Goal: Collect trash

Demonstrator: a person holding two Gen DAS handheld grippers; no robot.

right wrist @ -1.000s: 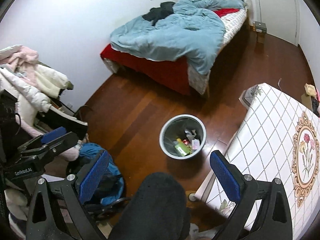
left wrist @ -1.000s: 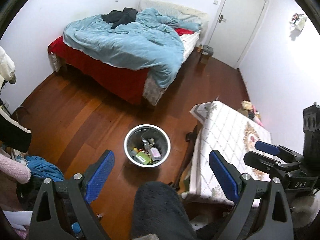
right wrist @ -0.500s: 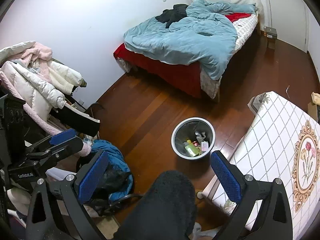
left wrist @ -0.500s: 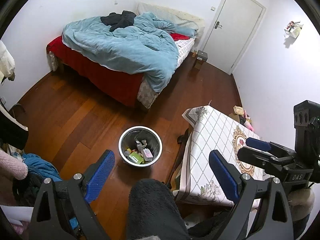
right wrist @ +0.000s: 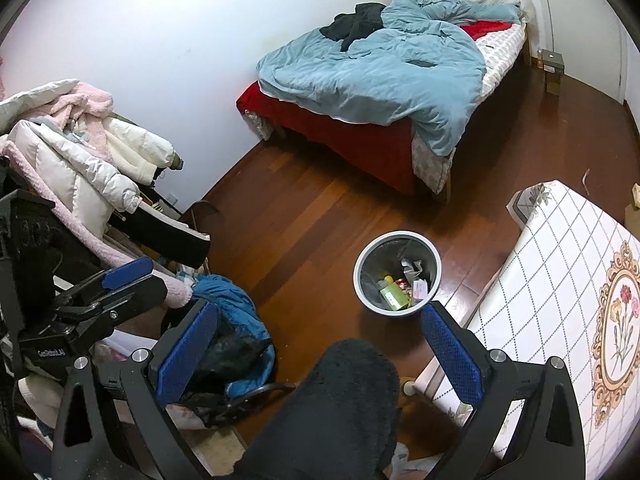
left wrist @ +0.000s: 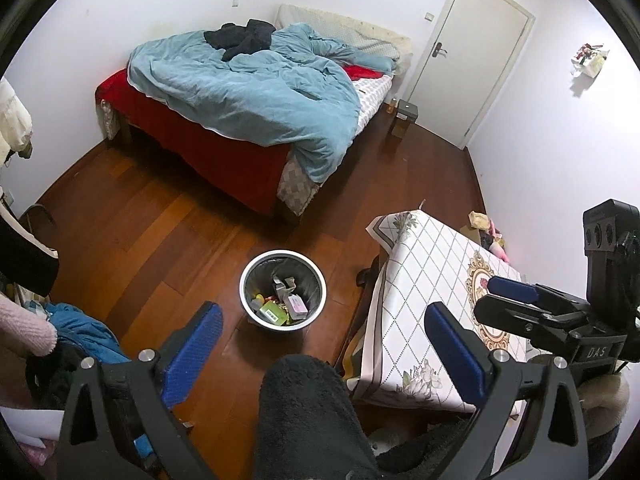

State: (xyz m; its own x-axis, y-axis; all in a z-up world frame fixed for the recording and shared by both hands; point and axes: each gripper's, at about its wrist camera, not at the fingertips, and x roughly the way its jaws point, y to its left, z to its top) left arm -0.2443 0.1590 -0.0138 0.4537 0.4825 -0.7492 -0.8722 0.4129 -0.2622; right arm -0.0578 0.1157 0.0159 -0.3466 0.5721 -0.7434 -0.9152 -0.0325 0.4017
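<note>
A round grey trash bin [left wrist: 256, 272] stands on the wood floor, holding a green bottle, a pink packet and crumpled wrappers; it also shows in the right wrist view [right wrist: 366, 264]. My left gripper [left wrist: 322, 338] is open and empty, high above the floor near the bin. My right gripper [right wrist: 320, 338] is open and empty too, at a similar height. The right gripper shows at the right edge of the left wrist view [left wrist: 520, 300]; the left gripper shows at the left of the right wrist view [right wrist: 120, 284]. A dark fuzzy sleeve sits between the fingers in both views.
A bed [left wrist: 248, 92] with a blue duvet stands at the back. A table with a patterned white cloth [left wrist: 432, 280] is right of the bin. Coats [right wrist: 72, 152] and a blue garment [right wrist: 228, 304] pile at the left. A closed door [left wrist: 472, 52] is back right.
Both grippers have risen and pulled back; the bin, the bed and the table look smaller and farther. Both stay open and empty.
</note>
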